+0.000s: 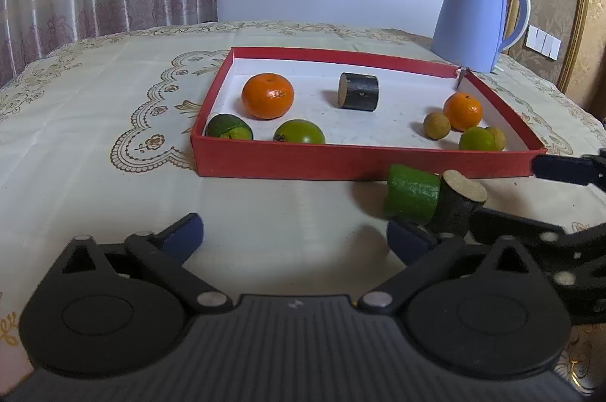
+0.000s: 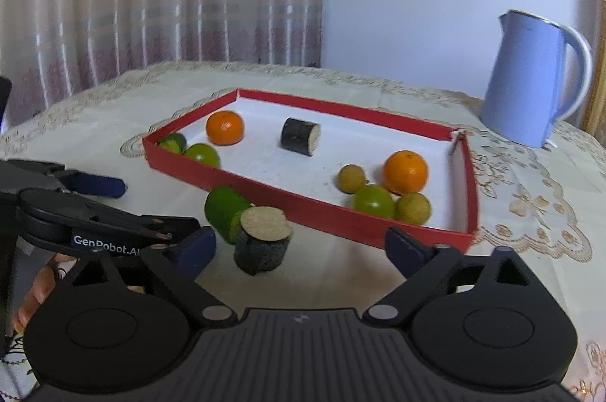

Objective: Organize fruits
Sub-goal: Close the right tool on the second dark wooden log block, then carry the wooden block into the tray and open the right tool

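A red tray (image 1: 341,161) (image 2: 314,212) on the tablecloth holds two oranges (image 1: 267,95) (image 2: 405,171), green citrus fruits (image 1: 299,132) (image 2: 373,200), small tan fruits (image 1: 436,125) and a dark sugarcane piece (image 1: 358,91) (image 2: 300,136). In front of the tray lie a green cut piece (image 1: 411,193) (image 2: 225,211) and a second dark cane piece (image 1: 456,208) (image 2: 263,239), touching each other. My left gripper (image 1: 293,237) is open and empty, left of them. My right gripper (image 2: 299,246) is open, with the cane piece between its fingers, untouched.
A light blue kettle (image 1: 477,19) (image 2: 534,80) stands behind the tray's far right corner. A curtain hangs behind the table at left. The left gripper (image 2: 94,186) shows in the right wrist view, the right gripper's finger (image 1: 560,167) in the left.
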A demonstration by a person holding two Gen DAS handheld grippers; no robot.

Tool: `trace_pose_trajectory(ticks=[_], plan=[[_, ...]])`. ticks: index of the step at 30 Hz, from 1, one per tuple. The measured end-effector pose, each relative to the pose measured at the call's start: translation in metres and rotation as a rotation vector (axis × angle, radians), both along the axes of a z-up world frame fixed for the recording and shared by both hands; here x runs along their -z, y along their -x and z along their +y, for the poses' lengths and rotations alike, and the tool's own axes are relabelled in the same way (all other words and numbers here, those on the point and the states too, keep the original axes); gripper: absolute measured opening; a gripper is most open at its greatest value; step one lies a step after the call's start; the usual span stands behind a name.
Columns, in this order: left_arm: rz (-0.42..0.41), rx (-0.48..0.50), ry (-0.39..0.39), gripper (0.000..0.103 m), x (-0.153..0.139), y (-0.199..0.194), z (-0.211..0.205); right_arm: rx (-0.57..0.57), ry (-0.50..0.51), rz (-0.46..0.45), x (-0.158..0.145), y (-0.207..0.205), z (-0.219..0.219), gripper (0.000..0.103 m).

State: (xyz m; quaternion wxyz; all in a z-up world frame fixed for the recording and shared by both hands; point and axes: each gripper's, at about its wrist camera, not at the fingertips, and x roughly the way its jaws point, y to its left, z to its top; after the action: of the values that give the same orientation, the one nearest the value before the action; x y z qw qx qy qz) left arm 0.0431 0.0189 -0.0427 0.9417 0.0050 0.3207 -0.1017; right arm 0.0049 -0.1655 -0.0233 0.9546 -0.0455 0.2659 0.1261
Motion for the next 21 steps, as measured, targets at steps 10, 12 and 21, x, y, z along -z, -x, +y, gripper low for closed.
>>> trace_pose_trajectory(ticks=[10, 12, 21], plan=[[0.002, -0.051, -0.009, 0.103, 0.001, 0.000, 0.002, -0.045, -0.019, 0.069, 0.009, -0.018, 0.005, 0.059], [0.002, -0.061, -0.014, 0.103, 0.001, -0.001, 0.003, -0.059, -0.024, 0.080, 0.010, -0.021, 0.006, 0.055], [0.002, -0.070, -0.013, 0.103, 0.001, 0.000, 0.004, -0.095, -0.020, 0.075, 0.012, -0.019, 0.014, 0.036]])
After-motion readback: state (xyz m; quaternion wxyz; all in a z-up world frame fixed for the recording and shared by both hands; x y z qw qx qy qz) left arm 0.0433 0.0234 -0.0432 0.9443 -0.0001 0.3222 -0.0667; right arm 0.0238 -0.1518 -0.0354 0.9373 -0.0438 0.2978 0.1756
